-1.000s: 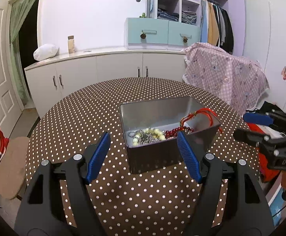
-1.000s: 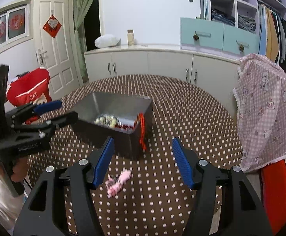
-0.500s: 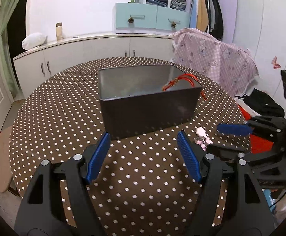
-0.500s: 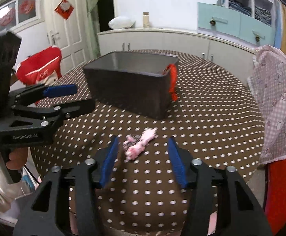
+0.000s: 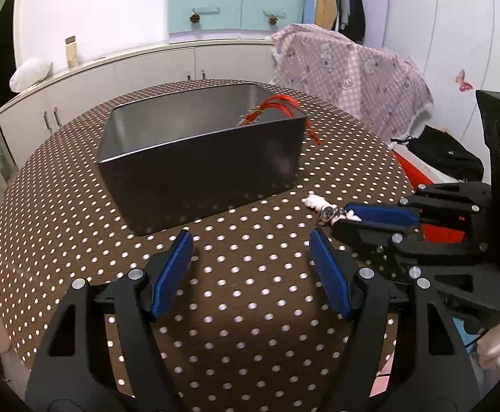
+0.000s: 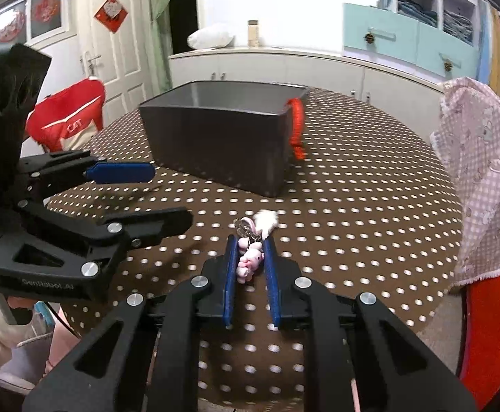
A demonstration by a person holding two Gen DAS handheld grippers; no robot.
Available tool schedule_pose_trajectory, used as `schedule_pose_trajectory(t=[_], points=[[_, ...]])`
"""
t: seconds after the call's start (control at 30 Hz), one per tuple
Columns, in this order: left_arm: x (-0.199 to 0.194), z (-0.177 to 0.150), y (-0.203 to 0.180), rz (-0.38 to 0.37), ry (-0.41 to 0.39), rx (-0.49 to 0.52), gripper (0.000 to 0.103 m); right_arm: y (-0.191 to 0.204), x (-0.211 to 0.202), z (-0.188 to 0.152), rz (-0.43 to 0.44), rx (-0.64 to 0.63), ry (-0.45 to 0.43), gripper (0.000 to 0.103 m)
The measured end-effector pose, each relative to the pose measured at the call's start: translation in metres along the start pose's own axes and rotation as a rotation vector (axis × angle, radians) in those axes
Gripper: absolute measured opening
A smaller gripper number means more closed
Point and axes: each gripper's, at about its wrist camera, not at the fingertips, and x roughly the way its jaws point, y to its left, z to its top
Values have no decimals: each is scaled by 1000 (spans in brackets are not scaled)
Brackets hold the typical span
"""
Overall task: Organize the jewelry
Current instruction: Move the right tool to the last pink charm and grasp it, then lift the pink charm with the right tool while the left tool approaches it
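Here, right gripper (image 6: 250,264) jaws closing around pink keychain charm (image 6: 250,262) on table (image 6: 353,206), bound for metal box (image 6: 222,140); left gripper (image 5: 251,267) wide open, empty

Counts recorded: two grippers, the left gripper (image 5: 251,240) and the right gripper (image 6: 251,245); one dark metal box (image 5: 202,168) on one round dotted table (image 5: 250,274); one pink charm keychain (image 6: 250,261); one red cord (image 6: 296,130) over the box rim; two teal drawers (image 5: 233,10); one pillow (image 6: 210,39); one jar (image 6: 253,32)
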Motion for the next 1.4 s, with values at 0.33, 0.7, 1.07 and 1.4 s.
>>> schedule_pose_trajectory(t=[0.33, 0.7, 1.07, 1.4], points=[[9, 12, -25, -40, 36, 64, 70, -14, -14, -1, 7, 40, -35, 9], [16, 13, -26, -35, 51, 64, 70, -22, -10, -13, 19, 76, 3, 27], [19, 16, -35, -60, 61, 95, 70, -16, -4, -17, -26, 31, -35, 15], [42, 27, -49, -85, 96, 155, 56, -41, -5, -17, -5, 146, -91, 15]])
